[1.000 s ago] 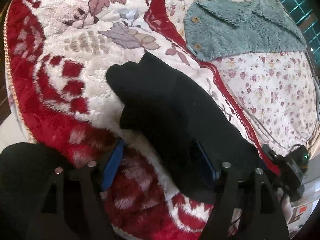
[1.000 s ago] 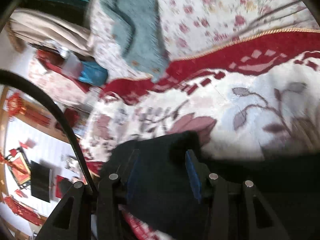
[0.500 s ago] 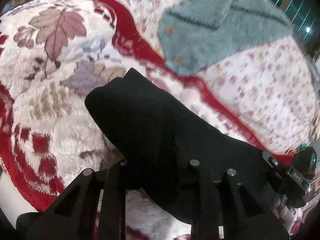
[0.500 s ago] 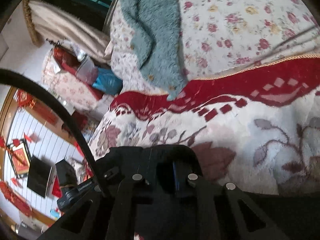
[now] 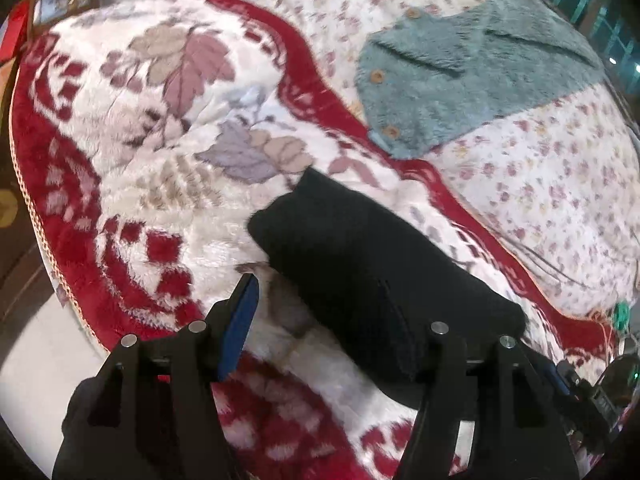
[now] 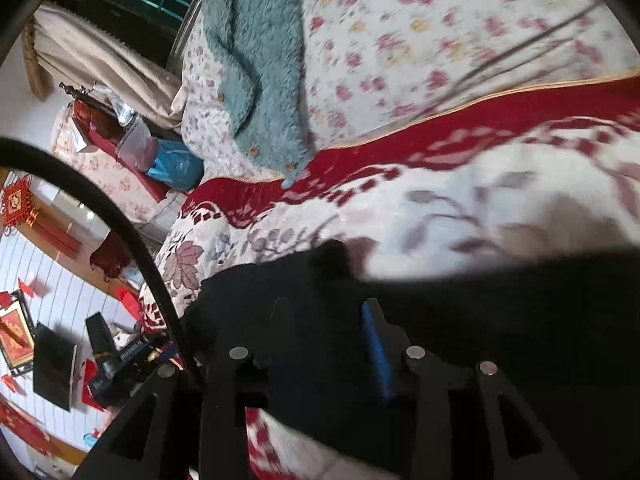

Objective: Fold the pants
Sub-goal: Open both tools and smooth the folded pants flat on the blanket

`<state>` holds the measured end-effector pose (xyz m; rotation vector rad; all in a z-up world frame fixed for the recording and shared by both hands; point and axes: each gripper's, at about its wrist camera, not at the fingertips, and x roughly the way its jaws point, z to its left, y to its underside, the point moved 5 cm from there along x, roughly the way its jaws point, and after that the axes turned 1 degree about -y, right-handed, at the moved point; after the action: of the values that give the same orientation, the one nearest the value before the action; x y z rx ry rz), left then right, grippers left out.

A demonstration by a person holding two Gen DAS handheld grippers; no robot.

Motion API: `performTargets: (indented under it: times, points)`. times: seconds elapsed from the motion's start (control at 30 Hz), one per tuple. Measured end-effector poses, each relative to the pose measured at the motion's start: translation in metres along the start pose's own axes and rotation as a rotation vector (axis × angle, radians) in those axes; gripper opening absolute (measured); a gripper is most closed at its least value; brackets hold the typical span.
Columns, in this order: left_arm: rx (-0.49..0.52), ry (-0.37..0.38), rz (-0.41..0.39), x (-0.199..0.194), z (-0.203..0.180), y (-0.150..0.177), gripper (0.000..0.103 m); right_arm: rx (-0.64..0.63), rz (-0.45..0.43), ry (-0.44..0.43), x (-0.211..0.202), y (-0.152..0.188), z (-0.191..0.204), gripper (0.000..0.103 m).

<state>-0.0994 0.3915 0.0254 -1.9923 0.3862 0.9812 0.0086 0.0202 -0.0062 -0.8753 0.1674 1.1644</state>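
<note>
Left wrist view: the black pants (image 5: 376,280) lie as a bundle on the red-and-white plush blanket (image 5: 160,184), near the bed's near edge.
Left hand-held gripper (image 5: 340,320): released; its jaws have just been opening after a brief pinch half a second ago, blue pad clear of the cloth on one side, the far finger hidden behind the bundle.
Right hand-held gripper (image 6: 324,332): its jaws have just been opening too, after a tight squeeze; black cloth lies between the fingers, yet one blue pad (image 6: 376,348) stands bare, so I read it as let go.
Right wrist view: the pants (image 6: 440,320) fill the lower frame, blurred.
What changed: the bundle sits squarer and more compact than a second ago.
Meaning for the task: a fold looks just laid down; probably smoothing or one more fold is left.
Bystander item: a teal fleece garment (image 5: 476,64) rests well apart on the flowered sheet (image 5: 540,184) toward the bed's far side.
</note>
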Motion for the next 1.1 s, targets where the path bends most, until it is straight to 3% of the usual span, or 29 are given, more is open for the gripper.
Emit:
performTargets:
  times: [0.07,0.17,0.4,0.73,1.1]
  points:
    - [0.03,0.016,-0.002,-0.005,-0.012,0.005,0.062,0.027,-0.045,0.033,-0.034,0.011,-0.017,0.036]
    - [0.084,0.077,0.027,-0.005,-0.042,0.016,0.062,0.094,-0.093,0.089,-0.075,0.026,-0.047,0.049]
    - [0.259,0.156,0.125,0.013,-0.124,0.056,0.062,0.228,-0.178,0.187,-0.15,0.044,-0.109,0.049]
    - [0.487,0.163,0.151,0.027,-0.211,0.099,0.062,0.241,-0.232,0.229,-0.186,0.046,-0.116,0.05]
    - [0.6,0.232,0.155,0.028,-0.27,0.122,0.062,0.312,-0.232,0.277,-0.223,0.055,-0.143,0.052]
